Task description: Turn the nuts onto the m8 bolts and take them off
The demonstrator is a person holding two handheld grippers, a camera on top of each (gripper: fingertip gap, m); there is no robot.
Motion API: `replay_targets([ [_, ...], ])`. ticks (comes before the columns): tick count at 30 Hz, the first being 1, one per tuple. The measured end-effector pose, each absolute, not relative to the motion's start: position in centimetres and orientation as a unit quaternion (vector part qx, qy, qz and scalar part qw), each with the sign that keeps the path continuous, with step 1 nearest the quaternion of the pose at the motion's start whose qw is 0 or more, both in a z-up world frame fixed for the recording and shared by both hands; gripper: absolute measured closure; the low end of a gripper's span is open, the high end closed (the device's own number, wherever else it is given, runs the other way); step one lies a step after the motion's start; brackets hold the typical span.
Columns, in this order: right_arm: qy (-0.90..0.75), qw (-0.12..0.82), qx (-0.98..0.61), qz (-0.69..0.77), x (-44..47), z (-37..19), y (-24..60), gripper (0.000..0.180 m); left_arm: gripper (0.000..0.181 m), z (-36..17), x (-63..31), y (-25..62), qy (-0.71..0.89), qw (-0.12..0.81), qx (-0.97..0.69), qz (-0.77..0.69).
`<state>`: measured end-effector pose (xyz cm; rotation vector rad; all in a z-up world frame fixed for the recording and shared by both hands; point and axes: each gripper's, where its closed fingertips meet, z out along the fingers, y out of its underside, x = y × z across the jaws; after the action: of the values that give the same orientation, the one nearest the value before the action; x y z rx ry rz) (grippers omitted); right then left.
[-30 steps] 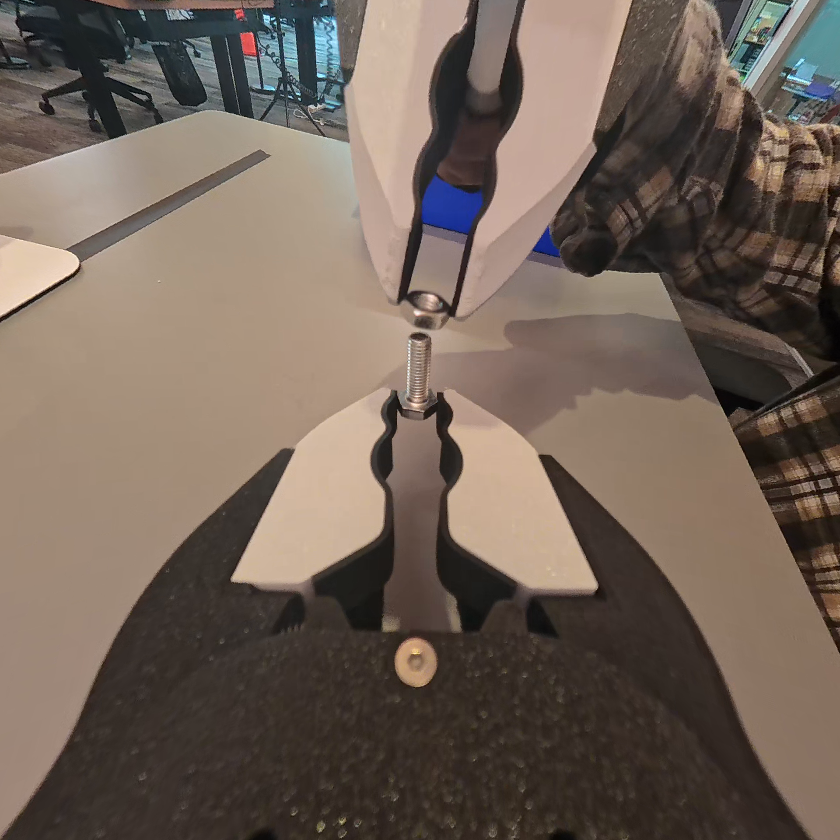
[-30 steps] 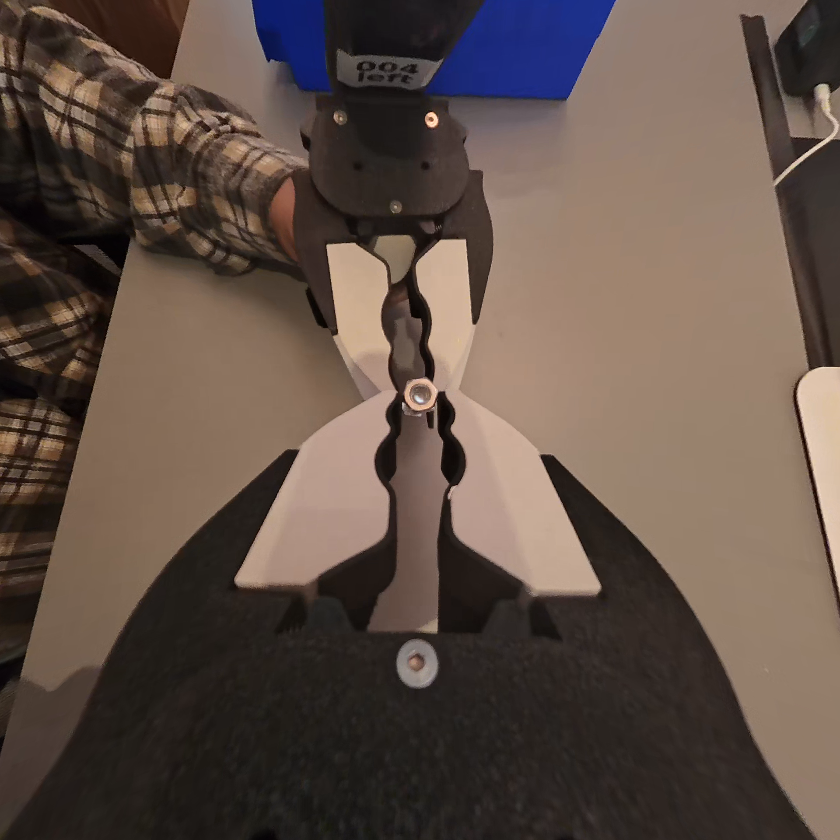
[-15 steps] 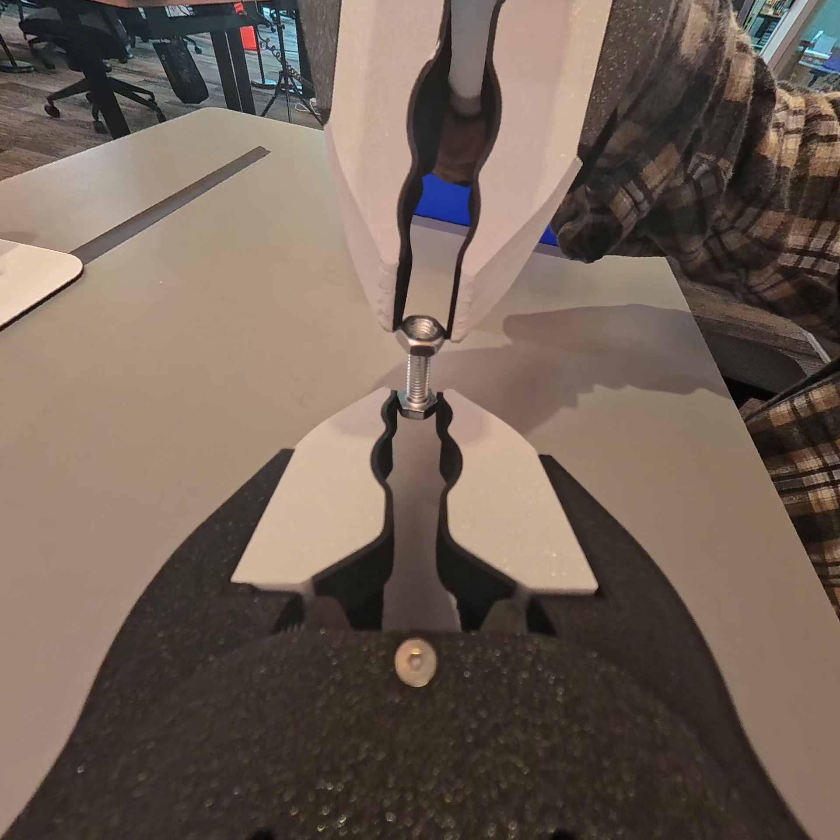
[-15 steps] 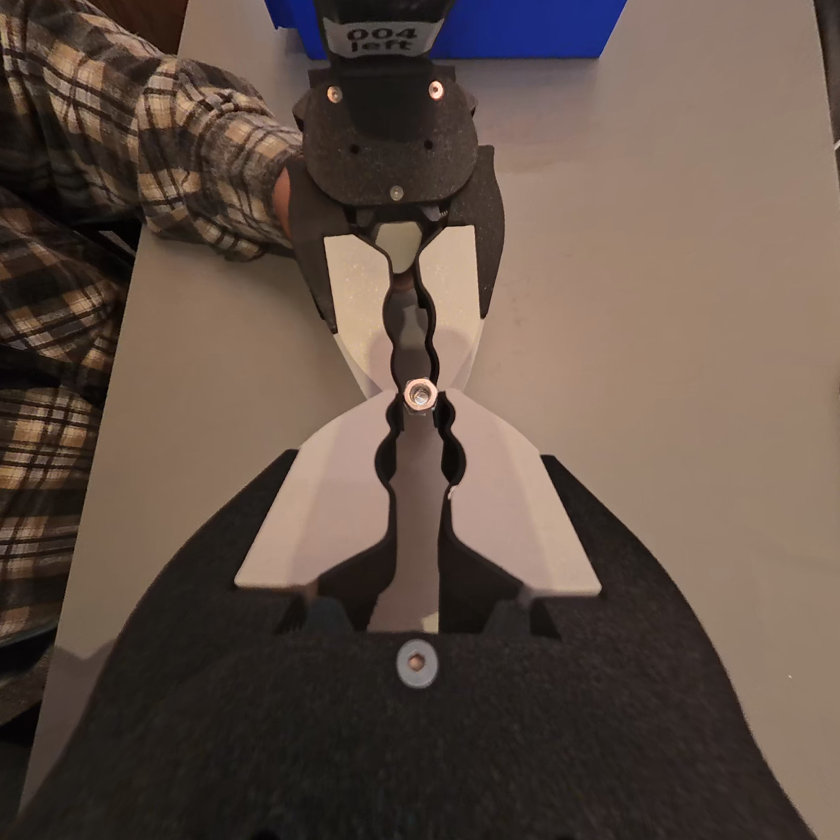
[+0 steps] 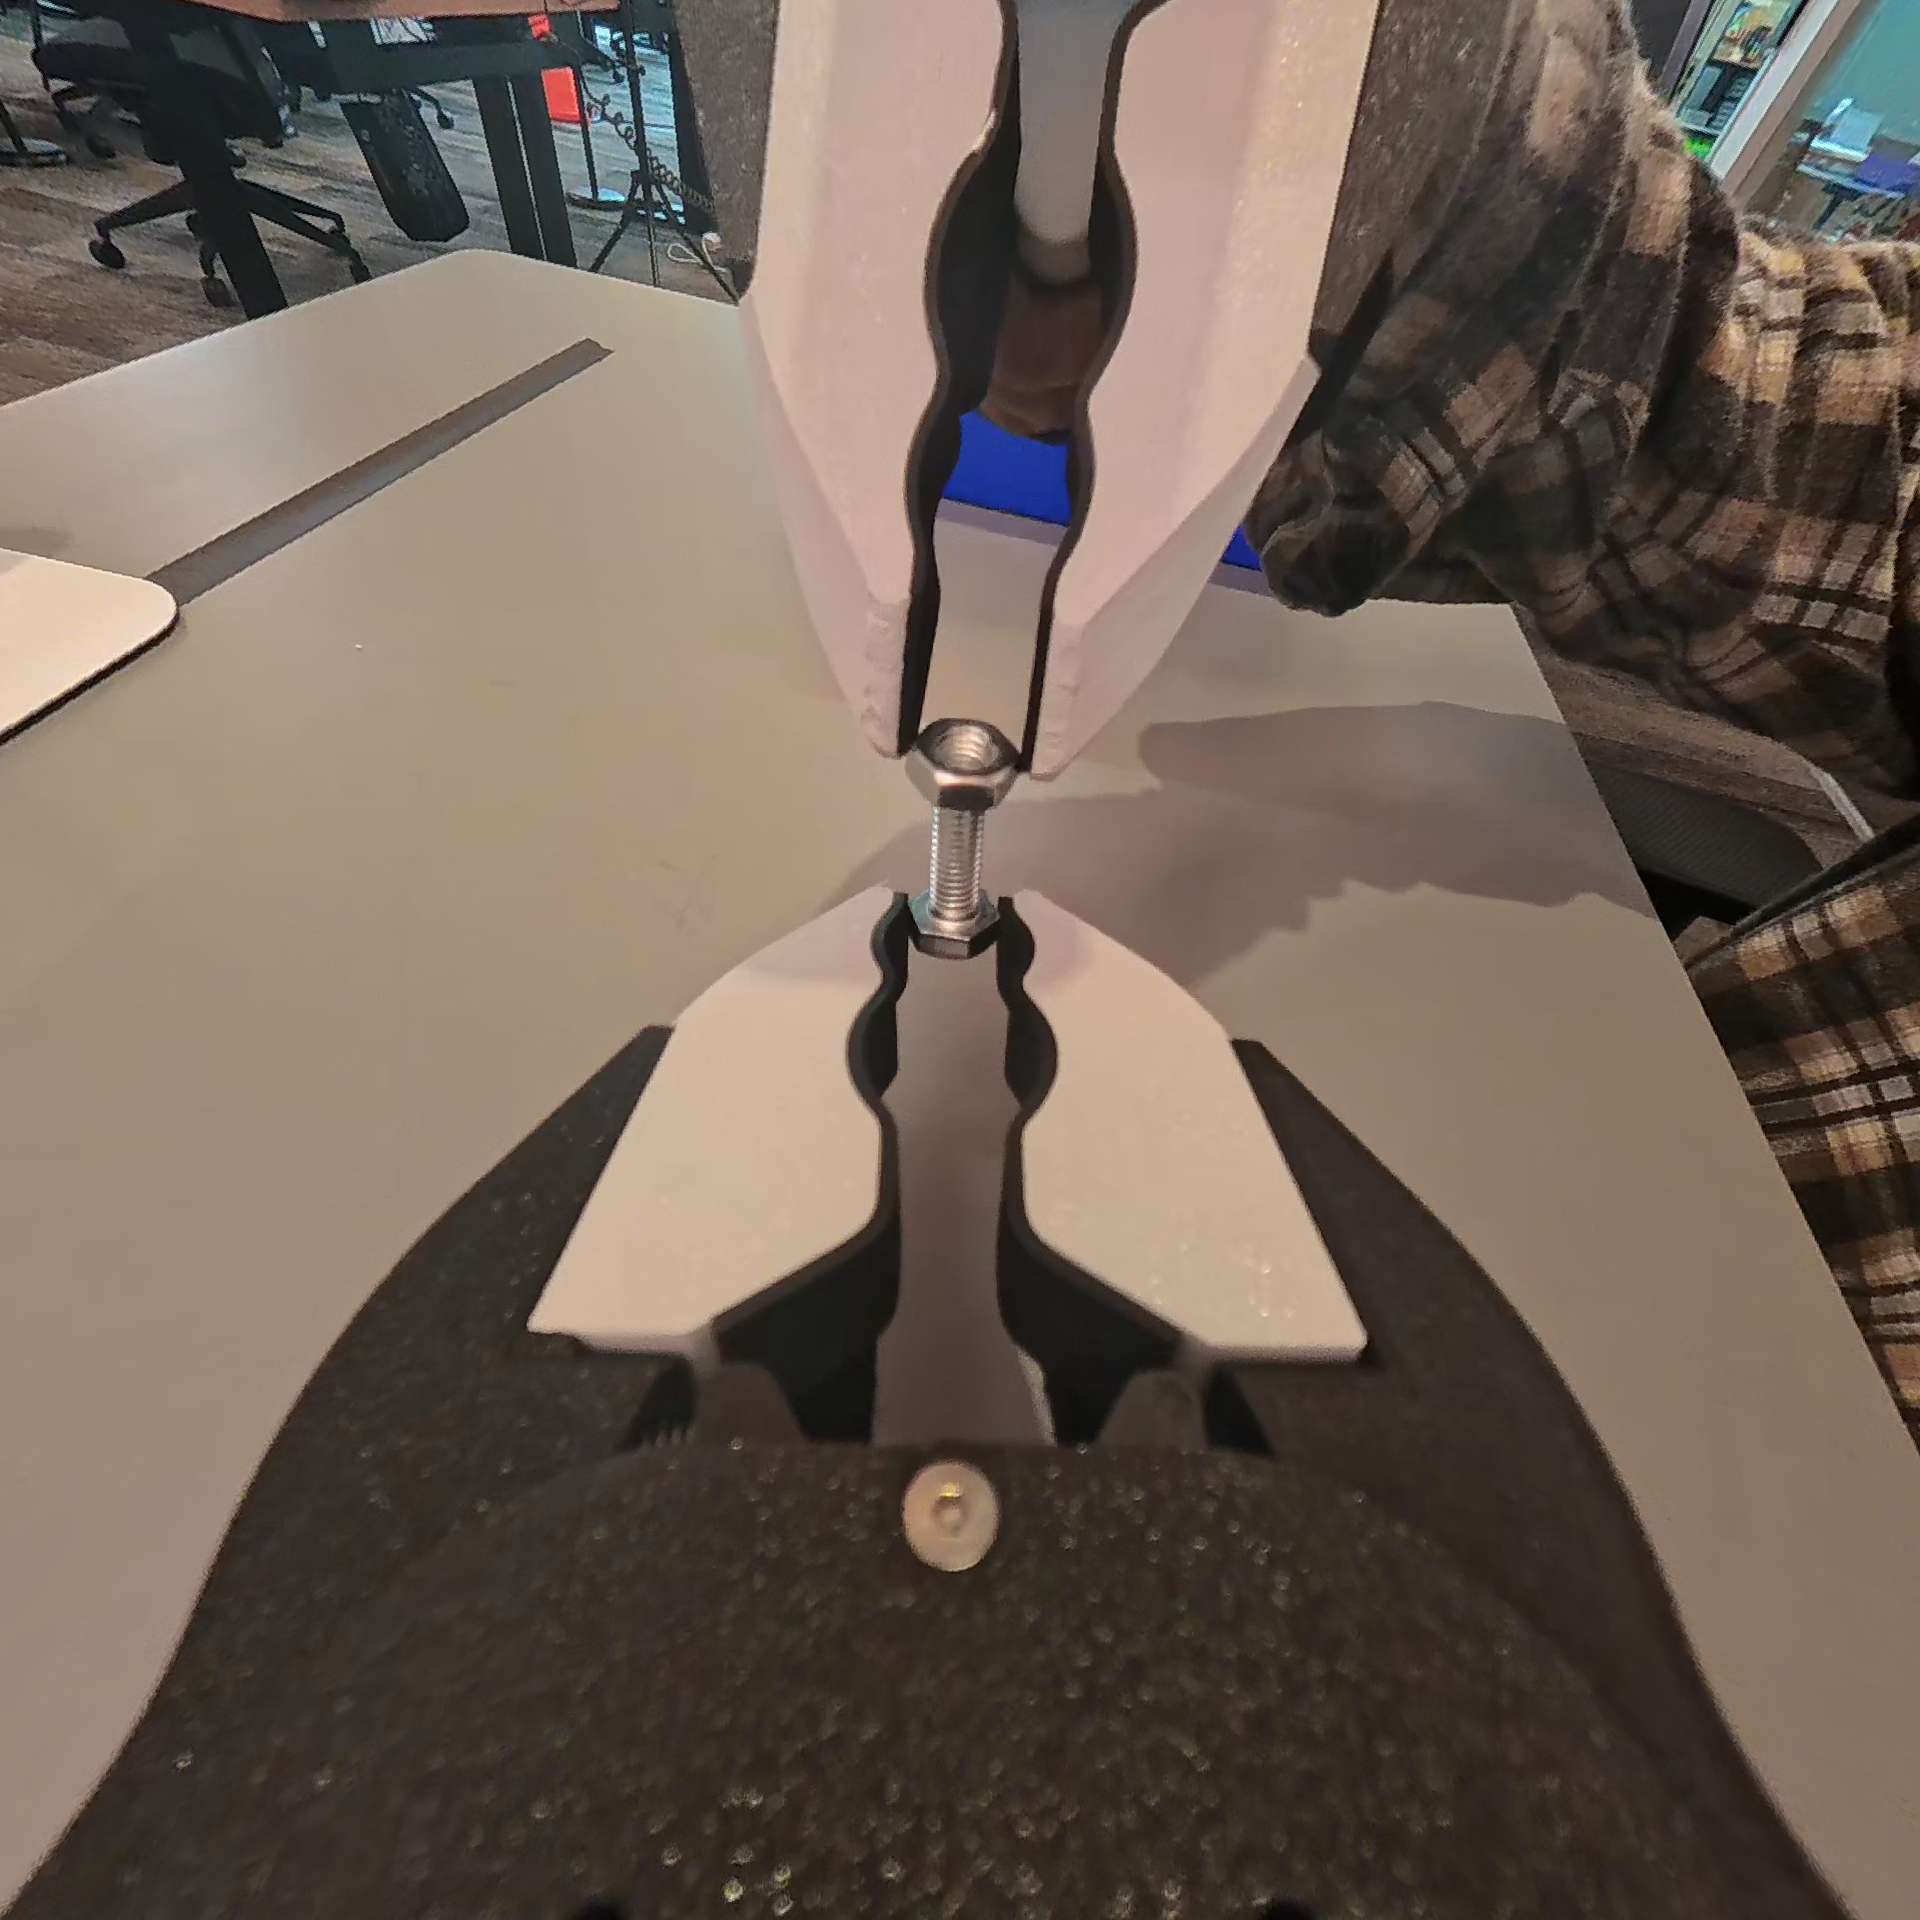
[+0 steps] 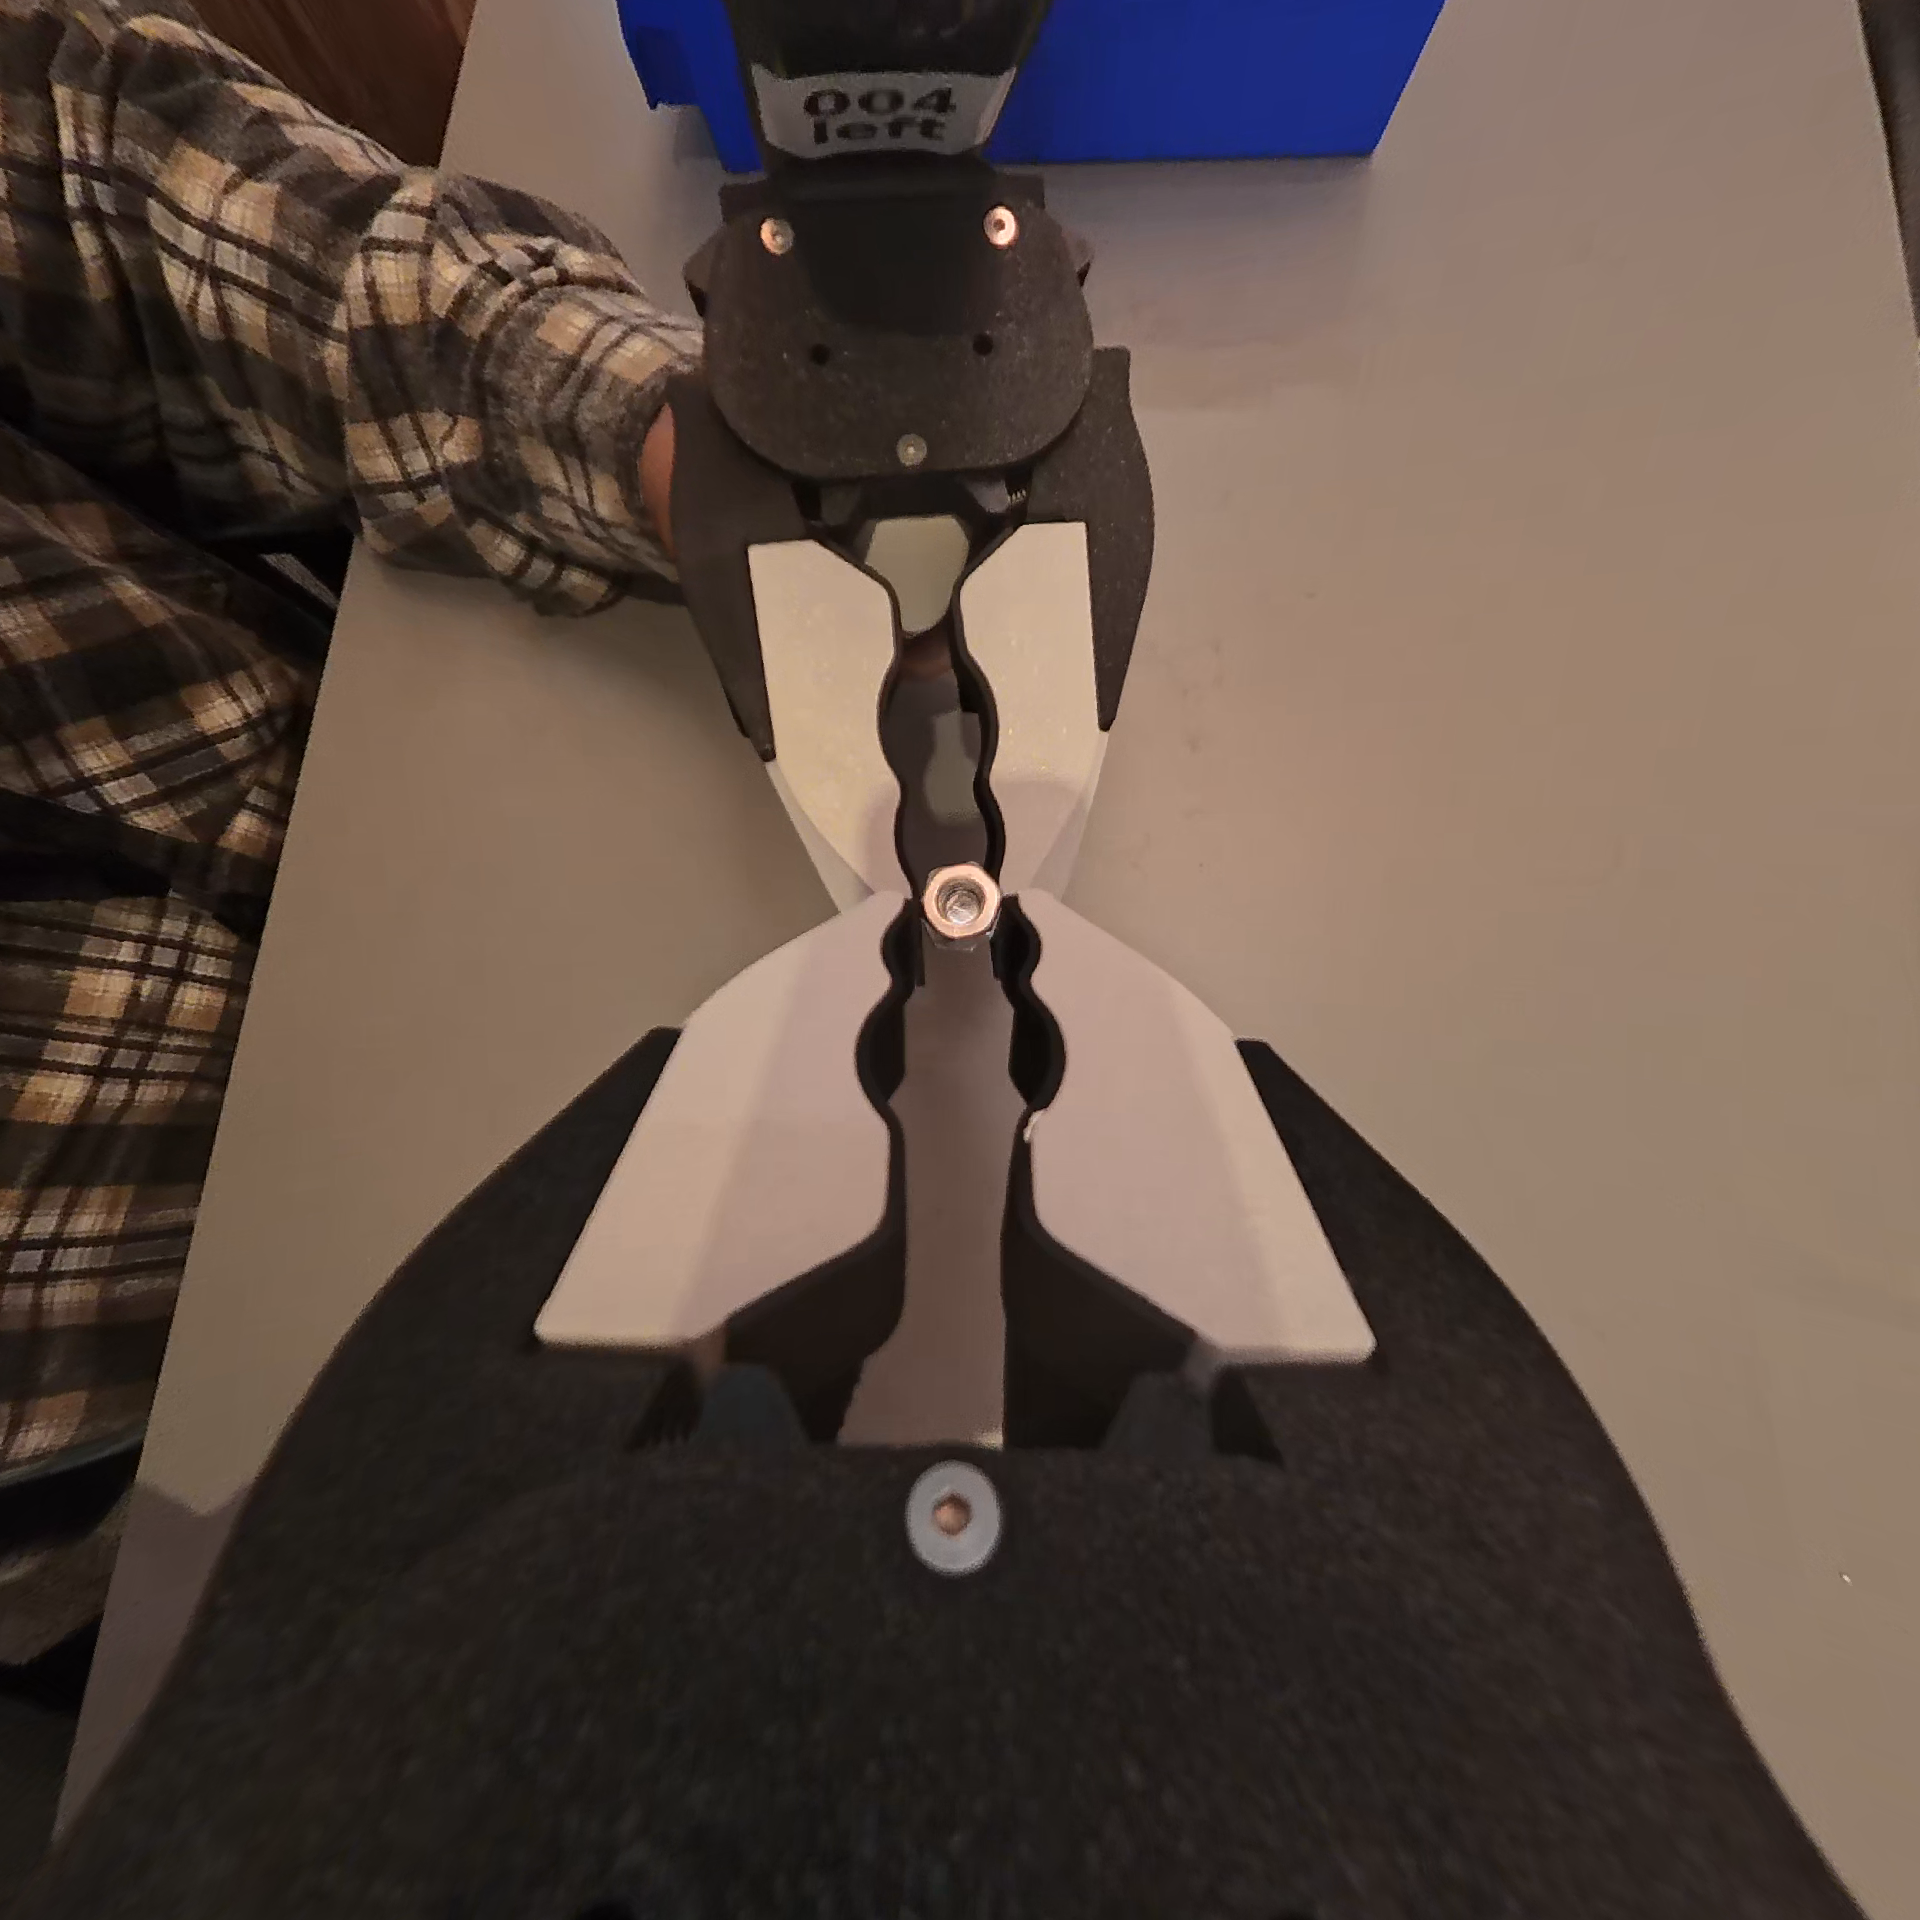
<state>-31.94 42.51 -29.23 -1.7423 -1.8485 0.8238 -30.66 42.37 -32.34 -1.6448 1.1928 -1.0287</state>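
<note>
In the left wrist view my left gripper (image 5: 951,927) is shut on the hex head of a silver bolt (image 5: 954,857) and holds it upright above the grey table (image 5: 416,831). My right gripper (image 5: 968,750) comes down from above, shut on a silver nut (image 5: 966,756) that sits on the bolt's threaded tip. In the right wrist view my right gripper (image 6: 961,925) grips the nut (image 6: 961,906). The bolt's end shows inside its hole. The left gripper (image 6: 956,878) lies just beyond, pointing toward me.
A blue bin (image 6: 1195,83) stands at the table's far end; it also shows behind the right gripper (image 5: 1003,478). A person's plaid sleeve (image 5: 1610,468) reaches over the table edge. A white pad (image 5: 62,644) and a dark slot (image 5: 384,468) lie to the left. My left and right fingertips are right by each other.
The right gripper came down with the nut. A second ago the nut hung just above the bolt; now it rests on the bolt's tip. The left gripper held still.
</note>
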Motion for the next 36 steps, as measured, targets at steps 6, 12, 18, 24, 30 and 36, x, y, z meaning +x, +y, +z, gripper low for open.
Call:
replay_targets([
  [6,-0.664,0.243,-0.632,0.319,-32.1,-29.0,42.6,0.165,0.165,-31.9,-30.8,42.4,0.467,0.424,-0.651,-0.422],
  [12,-0.665,0.241,-0.631,0.318,-32.2,-29.1,42.5,0.165,0.165,-31.7,-30.8,42.4,0.465,0.425,-0.649,-0.426],
  [18,-0.666,0.243,-0.627,0.323,-32.2,-29.0,42.4,0.162,0.165,-31.7,-30.8,42.4,0.466,0.424,-0.649,-0.426],
  [24,-0.642,0.281,-0.622,0.349,-32.1,-28.3,42.6,0.137,0.165,-31.6,-30.8,42.4,0.465,0.425,-0.649,-0.427],
  [30,-0.571,0.376,-0.559,0.468,-32.9,-27.1,41.2,0.096,0.165,-31.2,-30.8,42.3,0.458,0.426,-0.643,-0.442],
  [36,-0.549,0.394,-0.527,0.515,-33.5,-26.8,40.0,0.092,0.165,-31.1,-30.6,42.1,0.459,0.428,-0.638,-0.446],
])
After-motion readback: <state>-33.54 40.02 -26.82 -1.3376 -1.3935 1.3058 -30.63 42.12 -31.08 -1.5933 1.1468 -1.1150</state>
